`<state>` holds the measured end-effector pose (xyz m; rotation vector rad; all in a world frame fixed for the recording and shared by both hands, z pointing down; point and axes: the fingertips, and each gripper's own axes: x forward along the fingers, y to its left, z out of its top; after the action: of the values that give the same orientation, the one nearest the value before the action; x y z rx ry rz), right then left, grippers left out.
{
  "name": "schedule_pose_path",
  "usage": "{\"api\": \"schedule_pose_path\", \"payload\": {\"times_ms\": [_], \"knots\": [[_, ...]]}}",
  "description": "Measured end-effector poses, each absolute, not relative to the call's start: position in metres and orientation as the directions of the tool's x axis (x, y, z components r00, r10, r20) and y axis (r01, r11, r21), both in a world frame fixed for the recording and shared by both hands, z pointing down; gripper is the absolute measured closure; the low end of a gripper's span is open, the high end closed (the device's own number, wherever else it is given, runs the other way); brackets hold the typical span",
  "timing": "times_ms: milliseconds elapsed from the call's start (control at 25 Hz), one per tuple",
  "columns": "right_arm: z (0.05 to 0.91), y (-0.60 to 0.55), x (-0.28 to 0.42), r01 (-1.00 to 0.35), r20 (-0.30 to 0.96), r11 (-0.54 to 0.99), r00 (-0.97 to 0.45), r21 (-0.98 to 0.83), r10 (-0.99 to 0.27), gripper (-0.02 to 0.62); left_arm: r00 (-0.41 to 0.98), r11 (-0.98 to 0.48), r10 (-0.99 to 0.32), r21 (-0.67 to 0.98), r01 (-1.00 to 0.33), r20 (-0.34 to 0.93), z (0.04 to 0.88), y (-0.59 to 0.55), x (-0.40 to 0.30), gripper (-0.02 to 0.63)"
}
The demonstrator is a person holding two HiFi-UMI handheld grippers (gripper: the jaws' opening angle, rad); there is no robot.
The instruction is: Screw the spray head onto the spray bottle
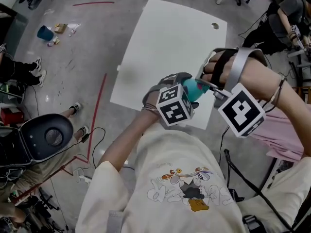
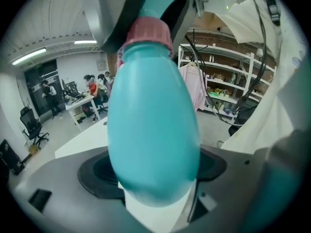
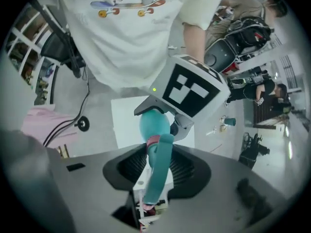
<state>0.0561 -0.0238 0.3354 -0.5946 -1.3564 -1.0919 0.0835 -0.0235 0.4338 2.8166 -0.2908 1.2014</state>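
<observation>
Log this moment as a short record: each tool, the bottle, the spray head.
left tool: grips teal spray bottle round its lower body
right tool: grips spray head
pink collar: sits on bottle neck; tightness cannot be told
place: held aloft by the white table, near its edge

The right gripper [image 3: 156,165] points down, its ribbed pads [image 3: 127,165] closed against the sides of the teal spray head [image 3: 158,191]. The head's pink collar [image 3: 152,141] sits on the teal bottle [image 3: 153,125], which the left gripper [image 3: 163,116] clasps under its marker cube [image 3: 192,90]. Below lies a white table [image 3: 125,115]; above hangs a white printed shirt [image 3: 126,38]. A teal cup [image 3: 230,122] stands on the floor.
</observation>
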Motion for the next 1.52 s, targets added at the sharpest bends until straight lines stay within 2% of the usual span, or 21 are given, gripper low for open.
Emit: {"api": "schedule_pose_path", "payload": {"times_ms": [240,320,440,600,800,920,1040,1120,1320,1520], "knots": [[0.35,-0.025,0.059,0.933,0.922,0.284,-0.107,0.222,-0.372,0.459,0.648,-0.979,-0.117,0.024,-0.204,0.752,0.443,-0.018,0.081,0.183],[0.355,-0.027,0.06,0.926,0.926,0.313,-0.086,0.21,-0.368,0.459,0.623,-0.974,-0.137,0.011,-0.227,0.771,0.449,-0.022,0.079,0.183],[0.36,-0.029,0.059,0.872,0.939,0.445,-0.045,0.203,-0.341,0.459,0.56,-0.953,-0.213,-0.043,-0.3,0.801,0.455,-0.031,0.072,0.183],[0.357,-0.033,0.053,0.683,0.967,0.701,-0.029,0.204,-0.253,0.459,0.482,-0.904,-0.347,-0.15,-0.401,0.805,0.453,-0.046,0.063,0.183],[0.356,-0.031,0.049,0.373,0.995,0.922,-0.066,0.1,-0.081,0.459,0.415,-0.854,-0.465,-0.272,-0.444,0.782,0.451,-0.058,0.054,0.183],[0.353,-0.033,0.043,0.144,0.992,0.989,-0.121,-0.014,0.031,0.458,0.386,-0.819,-0.529,-0.335,-0.466,0.756,0.445,-0.068,0.044,0.183],[0.349,-0.041,0.037,-0.012,0.982,0.998,-0.178,-0.065,0.062,0.459,0.372,-0.802,-0.547,-0.343,-0.489,0.75,0.443,-0.074,0.04,0.183],[0.349,-0.045,0.035,-0.035,0.98,0.998,-0.197,-0.049,0.041,0.457,0.395,-0.815,-0.517,-0.294,-0.5,0.759,0.446,-0.073,0.045,0.183],[0.348,-0.052,0.038,0.01,0.982,0.999,-0.183,0.039,-0.036,0.456,0.491,-0.84,-0.461,-0.185,-0.51,0.74,0.442,-0.075,0.052,0.183],[0.334,-0.06,0.041,-0.002,0.973,0.999,-0.226,0.052,-0.051,0.397,0.507,-0.842,-0.471,-0.198,-0.502,0.722,0.437,-0.088,0.051,0.183]]}}
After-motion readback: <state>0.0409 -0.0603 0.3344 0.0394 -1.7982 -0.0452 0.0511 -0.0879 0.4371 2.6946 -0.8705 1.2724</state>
